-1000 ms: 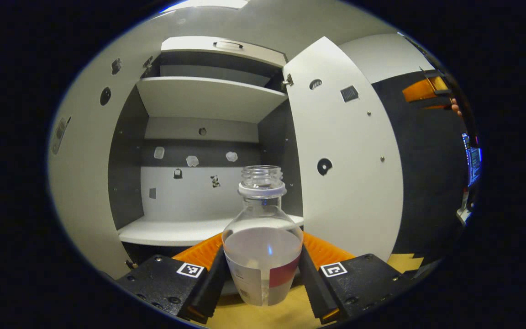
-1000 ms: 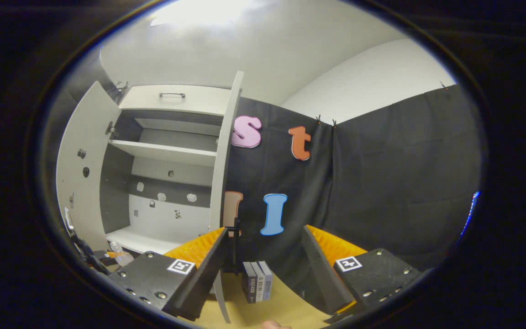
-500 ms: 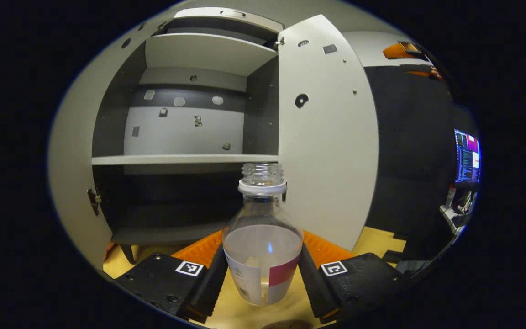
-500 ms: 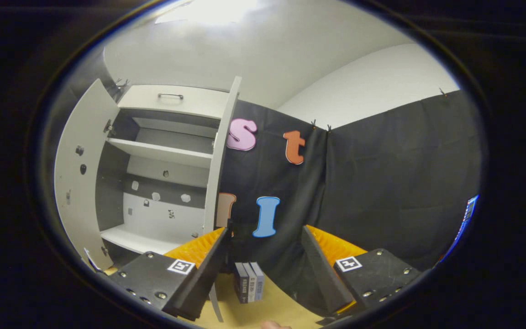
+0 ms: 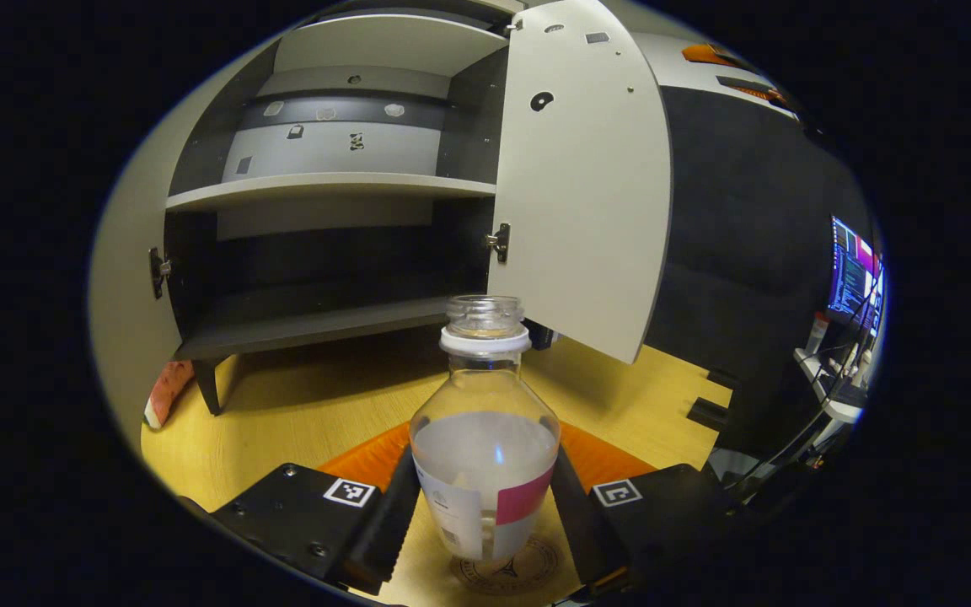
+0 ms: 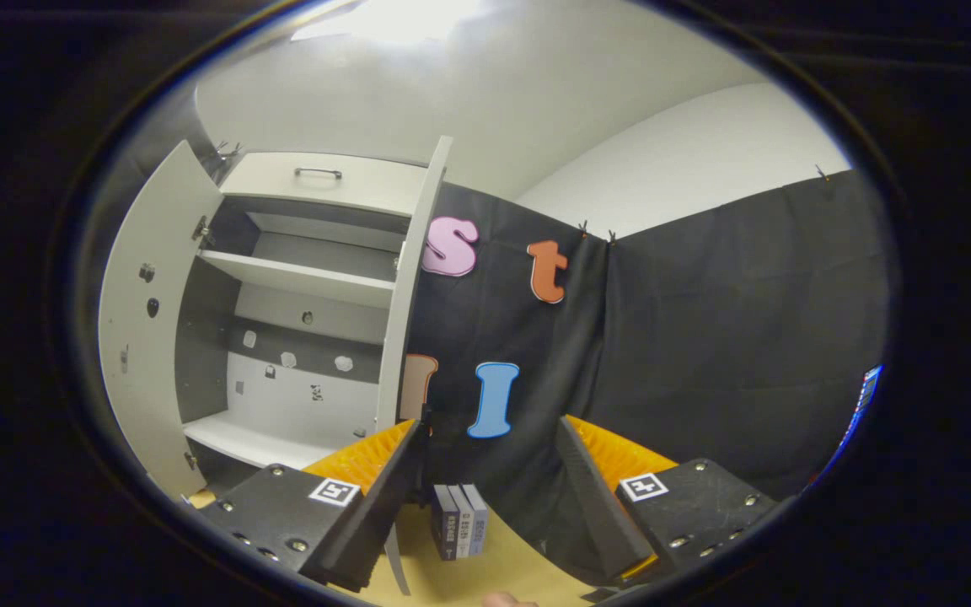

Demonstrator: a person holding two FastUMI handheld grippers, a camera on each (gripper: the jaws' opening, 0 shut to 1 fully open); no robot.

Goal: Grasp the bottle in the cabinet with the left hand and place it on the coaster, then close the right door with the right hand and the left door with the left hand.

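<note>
Bottle (image 5: 485, 455) lowered from cabinet (image 5: 325, 185) over coaster (image 5: 509, 572), wooden table (image 5: 308, 413).

Bottle (image 5: 485, 438) over coaster (image 5: 509, 570), before cabinet (image 5: 325, 185)

Bright light pours from the ceiling (image 6: 384, 21) in the right gripper view, blown out to glare. Left gripper view is dimmer: the cabinet's (image 5: 325, 185) lower bay sits in deep shadow. Both bend straight edges hard near the rim; focus stays sharp.
</note>
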